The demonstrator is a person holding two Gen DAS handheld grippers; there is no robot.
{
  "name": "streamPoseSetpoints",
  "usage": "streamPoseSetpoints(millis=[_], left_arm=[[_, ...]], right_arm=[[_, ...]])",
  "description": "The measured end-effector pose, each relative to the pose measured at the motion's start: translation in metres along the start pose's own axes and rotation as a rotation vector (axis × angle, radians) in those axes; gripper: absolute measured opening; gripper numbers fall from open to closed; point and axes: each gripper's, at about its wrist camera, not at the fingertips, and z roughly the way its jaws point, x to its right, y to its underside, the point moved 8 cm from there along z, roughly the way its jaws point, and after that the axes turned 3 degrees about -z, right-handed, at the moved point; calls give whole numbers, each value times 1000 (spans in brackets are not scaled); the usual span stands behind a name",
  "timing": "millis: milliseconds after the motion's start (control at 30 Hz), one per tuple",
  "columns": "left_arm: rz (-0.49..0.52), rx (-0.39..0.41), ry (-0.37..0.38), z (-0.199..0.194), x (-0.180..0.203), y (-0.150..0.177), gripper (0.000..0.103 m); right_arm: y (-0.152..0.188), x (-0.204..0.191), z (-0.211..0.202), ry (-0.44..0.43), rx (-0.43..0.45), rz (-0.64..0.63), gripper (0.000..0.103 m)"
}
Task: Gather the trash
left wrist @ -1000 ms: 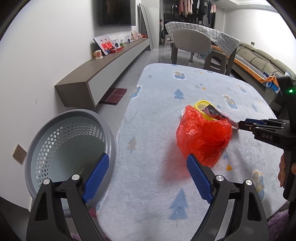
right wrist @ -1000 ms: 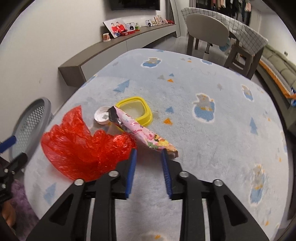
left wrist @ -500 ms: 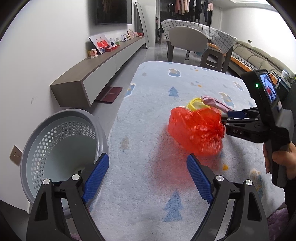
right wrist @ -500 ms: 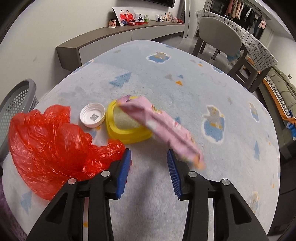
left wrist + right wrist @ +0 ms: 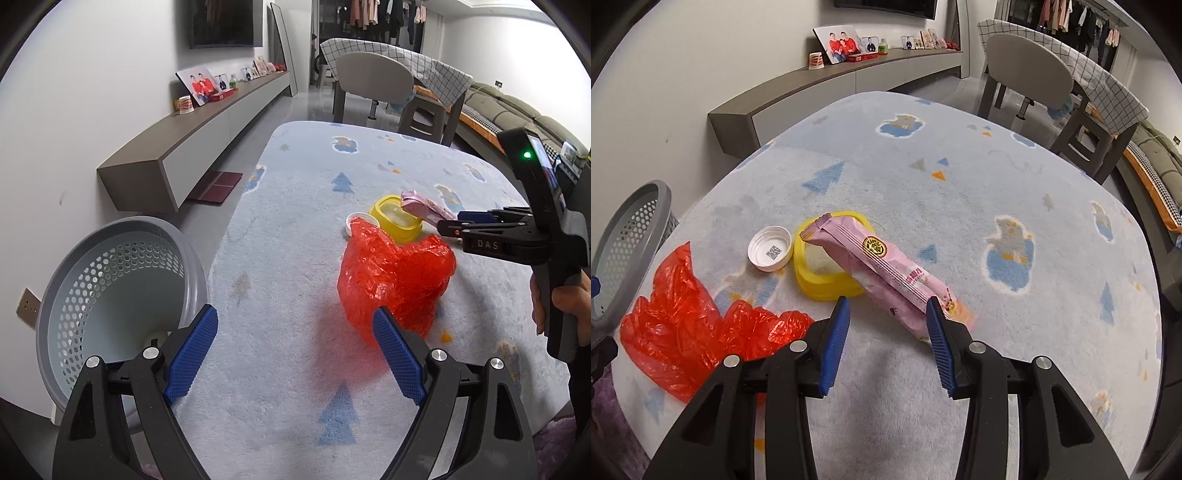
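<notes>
Trash: pink snack wrapper (image 5: 886, 273), light, crinkly, slippery; propped on yellow lid (image 5: 827, 284). Grasp near end, six o'clock. Right gripper (image 5: 886, 325) just opening, empty; left gripper (image 5: 295, 354) wide, empty.

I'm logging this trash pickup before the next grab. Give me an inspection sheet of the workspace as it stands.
Surface: pale blue rug with tree and cloud prints.
Job's things: pink wrapper leaning on the yellow lid; white cap beside the lid; red bag crumpled on the rug; grey basket at the rug's edge.
Clutter: nothing seen.
Grippers: left gripper open, empty, between basket and bag; right gripper open, jaws just been widening, the wrapper's near end between them, not pinched.
Cables: nothing seen.
Surroundings: wall shelf with photos, chair, sofa.
</notes>
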Motion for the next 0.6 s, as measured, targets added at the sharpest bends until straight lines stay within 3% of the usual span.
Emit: streamPoseSetpoints(millis=[367,600], left_arm=[[9,-19,4,9,6,1,84],[15,-1,11,5,14,1,84]], right_arm=[[-14,0,22,46,3,-74,43],[-5,4,22,51,-21,-94,24]])
